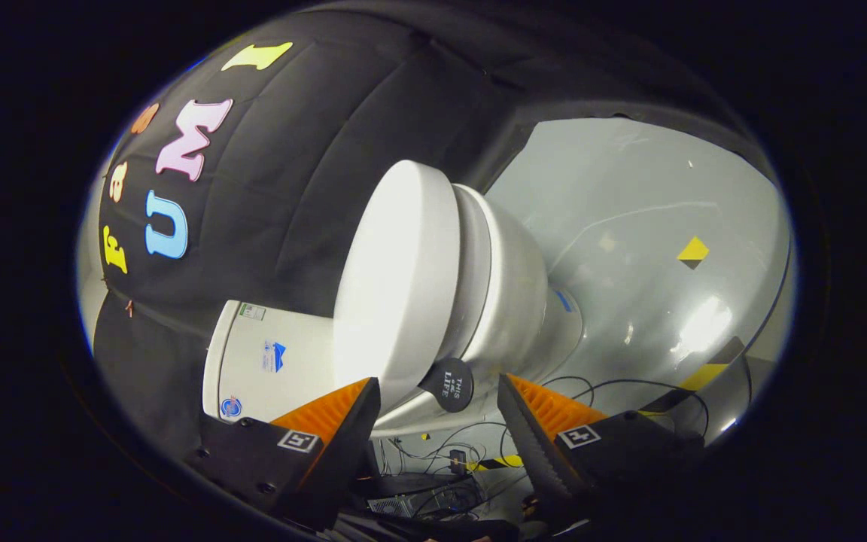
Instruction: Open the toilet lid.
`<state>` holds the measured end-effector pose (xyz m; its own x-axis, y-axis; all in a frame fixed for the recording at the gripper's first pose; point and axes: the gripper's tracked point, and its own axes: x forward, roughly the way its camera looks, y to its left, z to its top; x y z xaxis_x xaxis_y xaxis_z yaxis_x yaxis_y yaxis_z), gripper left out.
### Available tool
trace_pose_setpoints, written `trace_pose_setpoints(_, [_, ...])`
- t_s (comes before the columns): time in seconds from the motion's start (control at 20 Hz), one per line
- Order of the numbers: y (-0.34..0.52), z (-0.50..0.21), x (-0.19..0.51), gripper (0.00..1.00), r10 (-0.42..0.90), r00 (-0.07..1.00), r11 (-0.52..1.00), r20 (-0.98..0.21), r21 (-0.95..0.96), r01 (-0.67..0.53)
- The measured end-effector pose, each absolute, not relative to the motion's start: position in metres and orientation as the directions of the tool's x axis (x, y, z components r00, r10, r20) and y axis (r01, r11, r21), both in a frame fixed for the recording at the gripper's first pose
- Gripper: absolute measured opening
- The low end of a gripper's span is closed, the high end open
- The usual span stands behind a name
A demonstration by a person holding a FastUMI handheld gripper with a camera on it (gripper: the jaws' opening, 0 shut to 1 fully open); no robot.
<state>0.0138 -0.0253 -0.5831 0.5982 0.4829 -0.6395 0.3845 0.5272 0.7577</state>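
Observation:
A white toilet stands ahead of me, seen rolled on its side in this tilted view. Its lid lies flat against the seat and bowl. The white tank sits behind the lid, against the black wall. A small black round tab sticks out from the rim of the lid, just beyond my fingers and between them. My gripper is open, its orange-and-black fingers wide apart with nothing between them. The left fingertip is close to the lid's edge.
A glossy grey floor spreads beyond the bowl, with a yellow-and-black marker and striped tape. Black cables and a small box lie on the floor near the toilet's base, below my fingers.

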Motion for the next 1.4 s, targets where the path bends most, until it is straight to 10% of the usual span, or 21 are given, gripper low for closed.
trace_pose_setpoints(0.3, [-0.023,-0.595,0.022,0.92,0.52,0.569,0.496,-0.638,0.767,0.407])
trace_pose_setpoints(0.4, [-0.019,-0.598,0.025,0.65,0.528,0.56,0.482,-0.638,0.768,0.422])
trace_pose_setpoints(0.5, [-0.011,-0.604,0.021,0.65,0.538,0.543,0.478,-0.644,0.764,0.433])
trace_pose_setpoints(0.65, [-0.023,-0.606,0.023,0.24,0.53,0.525,0.479,-0.666,0.746,0.463])
trace_pose_setpoints(0.8, [-0.018,-0.603,0.026,0.13,0.542,0.531,0.481,-0.651,0.759,0.439])
trace_pose_setpoints(1.4, [-0.014,-0.546,0.031,0.1,0.404,0.495,0.665,-0.769,0.619,0.418])
